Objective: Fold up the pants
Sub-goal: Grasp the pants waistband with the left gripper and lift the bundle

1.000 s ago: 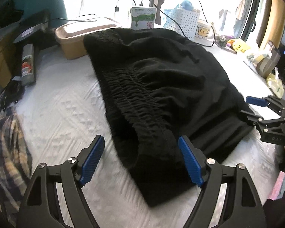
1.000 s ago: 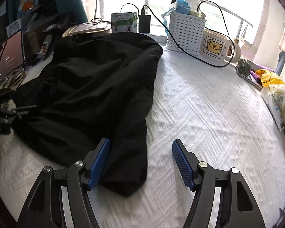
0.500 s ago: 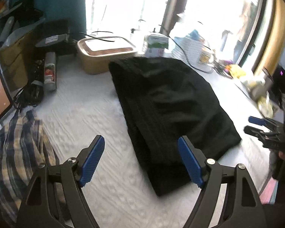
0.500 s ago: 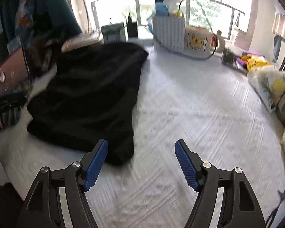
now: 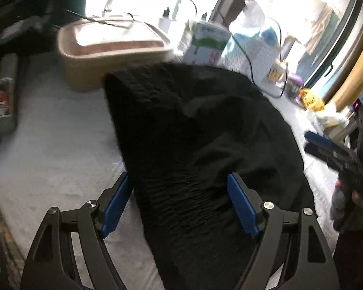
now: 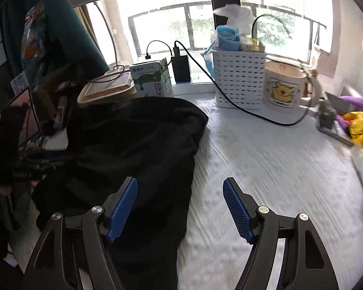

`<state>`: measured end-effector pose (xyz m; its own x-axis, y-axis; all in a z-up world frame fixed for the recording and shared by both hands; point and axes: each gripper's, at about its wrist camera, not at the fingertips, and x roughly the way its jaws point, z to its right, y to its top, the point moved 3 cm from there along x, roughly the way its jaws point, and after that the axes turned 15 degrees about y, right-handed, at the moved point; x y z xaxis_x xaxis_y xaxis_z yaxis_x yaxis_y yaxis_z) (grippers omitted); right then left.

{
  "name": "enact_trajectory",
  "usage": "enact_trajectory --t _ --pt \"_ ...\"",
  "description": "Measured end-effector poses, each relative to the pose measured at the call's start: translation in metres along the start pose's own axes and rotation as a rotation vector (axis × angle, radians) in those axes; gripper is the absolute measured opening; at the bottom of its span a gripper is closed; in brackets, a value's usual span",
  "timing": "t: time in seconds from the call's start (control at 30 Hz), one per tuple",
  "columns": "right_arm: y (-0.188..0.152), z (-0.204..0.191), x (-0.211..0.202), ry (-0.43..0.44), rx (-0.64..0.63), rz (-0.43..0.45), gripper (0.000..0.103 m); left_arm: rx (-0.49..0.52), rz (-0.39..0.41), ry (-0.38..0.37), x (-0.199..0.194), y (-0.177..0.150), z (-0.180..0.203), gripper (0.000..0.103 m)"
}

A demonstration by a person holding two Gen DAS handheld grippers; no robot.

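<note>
Black pants lie folded in a bulky pile on the white bedspread, gathered elastic waistband toward the near end. My left gripper is open just over that waistband, and the fabric lies between its blue pads without being pinched. In the right wrist view the pants fill the left half. My right gripper is open over their near right edge, one finger above cloth and the other above bare bedspread. Each gripper shows in the other's view: the right gripper and the left gripper.
Along the window sill behind the pants stand a tan lidded box, a milk carton, a white perforated basket and a bear mug. A black cable trails across the bedspread. A spray can lies far left.
Both views pulled back from the pants half a second ago and have now closed in again over their near end. Both grippers stay open and the pants lie as before.
</note>
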<state>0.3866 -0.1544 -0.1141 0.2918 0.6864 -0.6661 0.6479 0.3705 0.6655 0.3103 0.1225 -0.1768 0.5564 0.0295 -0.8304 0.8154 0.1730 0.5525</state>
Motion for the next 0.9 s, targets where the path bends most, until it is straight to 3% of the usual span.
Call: enact_trajectory --t 0.1,0.23,0.27,0.33,0.4,0.53,0.77,0.83,0.9 --pt "0.006 0.014 0.022 0.035 0.037 -0.017 0.075 0.057 0.018 0.013 0.003 -0.001 0.012 0.088" --pt "0.008 0.025 0.045 0.122 0.103 -0.021 0.075 0.048 0.033 -0.011 0.002 0.000 0.010 0.088" --pt "0.008 0.026 0.051 0.138 0.105 -0.022 0.075 0.039 0.038 -0.014 0.002 0.000 0.009 0.086" --pt "0.010 0.024 0.054 0.162 0.094 -0.018 0.075 0.022 0.071 -0.010 -0.001 0.002 0.008 0.070" --pt "0.012 0.023 0.058 0.180 0.096 -0.015 0.075 0.020 0.098 -0.001 -0.001 0.001 0.011 0.065" --pt "0.013 0.007 0.067 0.267 0.042 -0.050 0.074 0.075 0.125 0.064 0.007 0.001 0.023 0.064" --pt "0.020 0.006 0.077 0.258 0.064 -0.047 0.074 0.059 0.125 0.061 0.008 0.004 0.022 0.064" --pt "0.021 0.001 0.079 0.228 0.044 -0.054 0.074 0.053 0.131 0.071 0.006 0.004 0.021 0.054" --pt "0.021 -0.005 0.083 0.177 0.014 -0.068 0.050 0.024 0.137 0.059 0.004 0.004 0.016 0.045"
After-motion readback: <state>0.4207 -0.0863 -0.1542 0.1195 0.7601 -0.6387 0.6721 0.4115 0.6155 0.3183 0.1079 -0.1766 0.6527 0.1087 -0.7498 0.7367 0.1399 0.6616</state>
